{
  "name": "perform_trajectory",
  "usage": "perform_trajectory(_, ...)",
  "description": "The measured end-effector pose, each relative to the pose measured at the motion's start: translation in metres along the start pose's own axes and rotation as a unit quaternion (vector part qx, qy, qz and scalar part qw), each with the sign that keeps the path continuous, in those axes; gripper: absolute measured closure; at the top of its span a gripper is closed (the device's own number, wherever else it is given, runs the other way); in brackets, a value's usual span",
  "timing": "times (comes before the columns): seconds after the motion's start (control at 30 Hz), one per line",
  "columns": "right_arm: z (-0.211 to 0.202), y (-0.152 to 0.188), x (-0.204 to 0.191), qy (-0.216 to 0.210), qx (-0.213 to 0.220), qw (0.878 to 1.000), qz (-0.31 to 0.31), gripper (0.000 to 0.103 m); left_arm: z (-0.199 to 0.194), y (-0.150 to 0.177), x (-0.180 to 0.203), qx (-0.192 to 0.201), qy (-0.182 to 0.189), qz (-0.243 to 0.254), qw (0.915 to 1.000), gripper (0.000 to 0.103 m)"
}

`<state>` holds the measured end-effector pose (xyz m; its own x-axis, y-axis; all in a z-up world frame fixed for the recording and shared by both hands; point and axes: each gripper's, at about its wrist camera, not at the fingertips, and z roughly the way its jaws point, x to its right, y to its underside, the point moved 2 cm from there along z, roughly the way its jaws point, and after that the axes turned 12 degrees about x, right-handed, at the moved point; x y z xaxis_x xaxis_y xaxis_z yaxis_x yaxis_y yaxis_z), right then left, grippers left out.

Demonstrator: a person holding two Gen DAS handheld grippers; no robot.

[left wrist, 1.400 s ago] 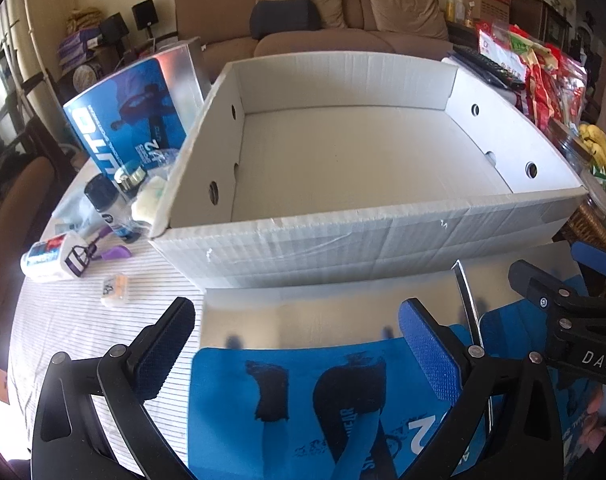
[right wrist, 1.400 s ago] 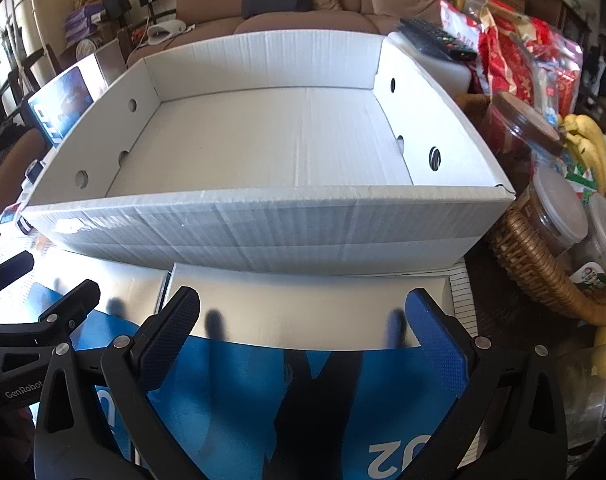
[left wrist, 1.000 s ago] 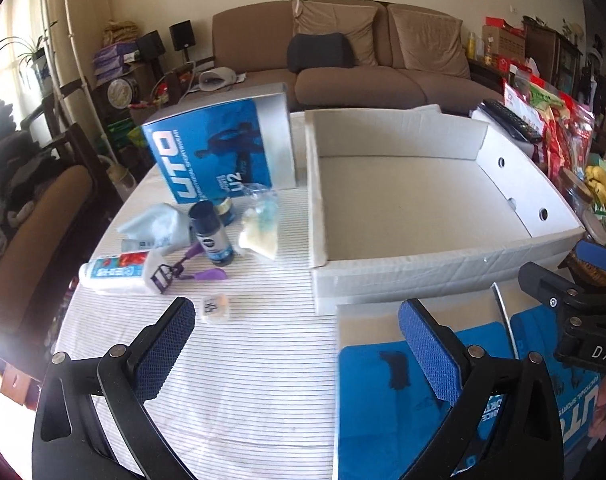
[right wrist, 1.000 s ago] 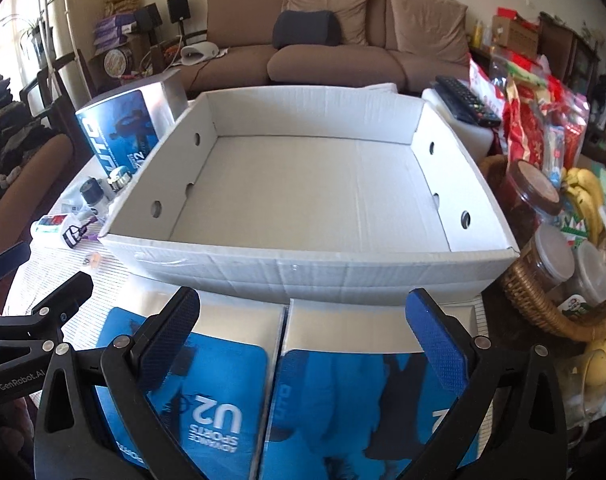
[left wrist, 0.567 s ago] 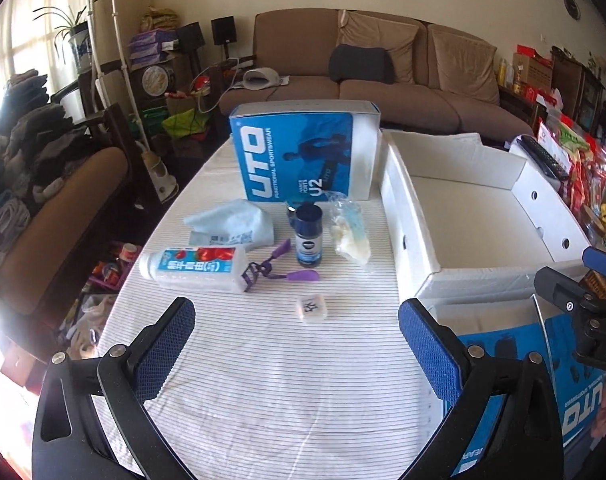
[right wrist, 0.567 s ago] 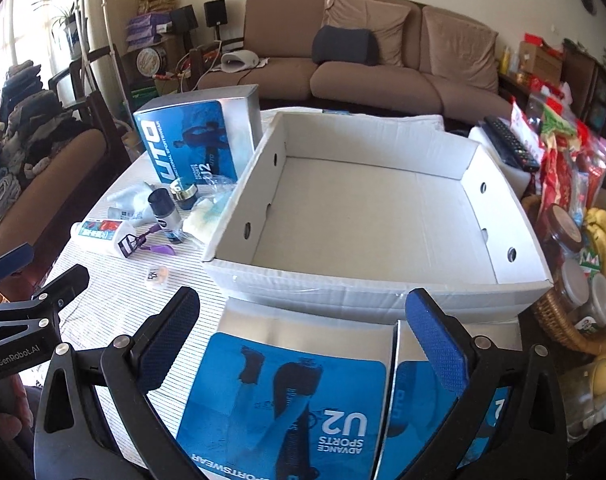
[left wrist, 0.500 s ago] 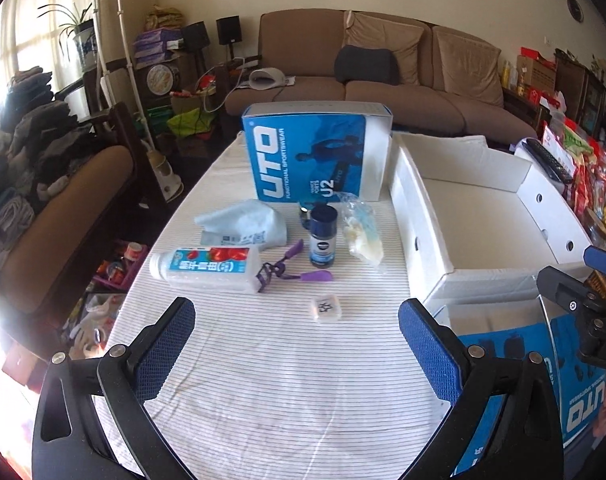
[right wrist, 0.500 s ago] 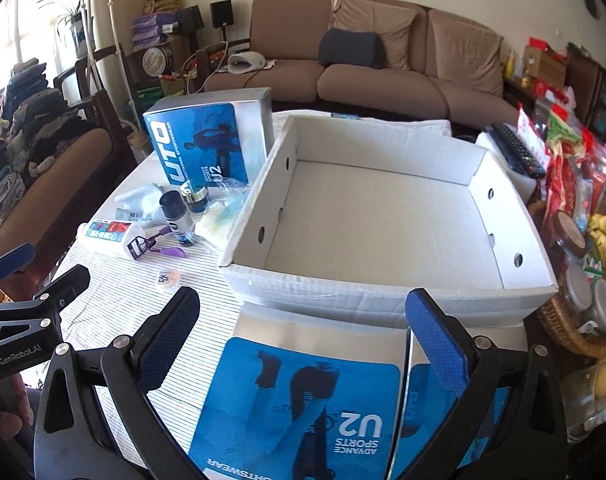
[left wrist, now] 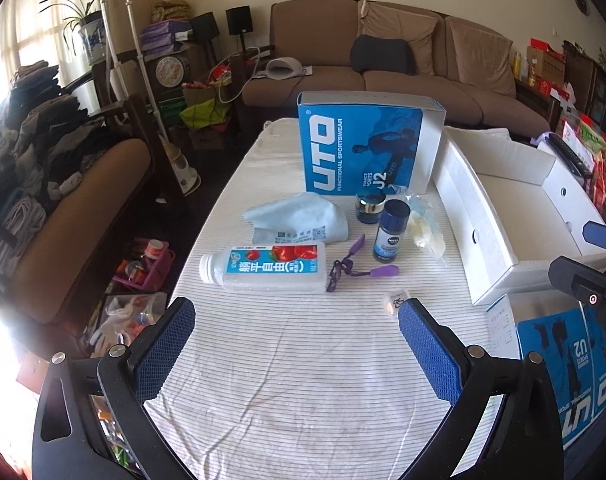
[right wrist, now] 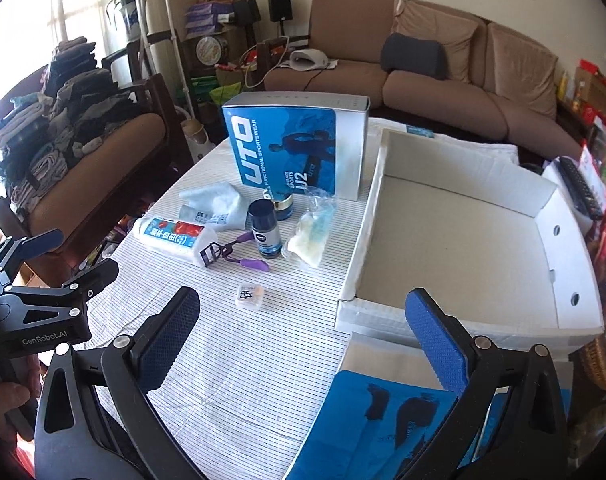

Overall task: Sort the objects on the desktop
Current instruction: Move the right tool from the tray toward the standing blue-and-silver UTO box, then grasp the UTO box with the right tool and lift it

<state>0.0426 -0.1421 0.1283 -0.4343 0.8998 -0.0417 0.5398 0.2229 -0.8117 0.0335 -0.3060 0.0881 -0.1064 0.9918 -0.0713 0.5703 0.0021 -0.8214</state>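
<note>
Left gripper (left wrist: pixel 297 338) and right gripper (right wrist: pixel 303 330), both spread wide and holding nothing, above the near part of a table covered with a striped cloth (left wrist: pixel 303 380). The left gripper also shows at the left edge of the right wrist view, with part of a hand (right wrist: pixel 1 398) beneath it. A white cardboard tray (right wrist: pixel 459 240) sits along the right side of the tabletop, nothing inside it. An upright blue box (left wrist: pixel 363 146) stands at the far middle, just left of the tray's far corner. In front of it lies a loose cluster: a light blue cloth (left wrist: pixel 299 220), a small dark jar (left wrist: pixel 370 207), an upright dark blue bottle (left wrist: pixel 391 230), a clear bag (left wrist: pixel 425 230) nearest the tray wall, a white bottle (left wrist: pixel 263 268) on its side, and a purple eyelash curler (left wrist: pixel 353 266) touching the bottle's base. A small clear case (right wrist: pixel 249 296) lies apart, nearer the grippers — its contents too small to tell. At least one flat blue box (right wrist: pixel 383 420) lies at the near right corner, just in front of the tray.
</note>
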Motion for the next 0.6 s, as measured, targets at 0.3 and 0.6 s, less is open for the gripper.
perform_trajectory(0.3,0.015,-0.021,-0.01,-0.073,-0.029,0.993,-0.084,0.0,0.018,-0.021,-0.006,-0.015,0.068,0.111,0.9914,0.0)
perform_trajectory(0.6,0.033,-0.115,0.015,-0.122,-0.034,0.974,-0.187,0.001,0.06,-0.109,-0.021,-0.019,0.156,0.187,0.9696,0.0)
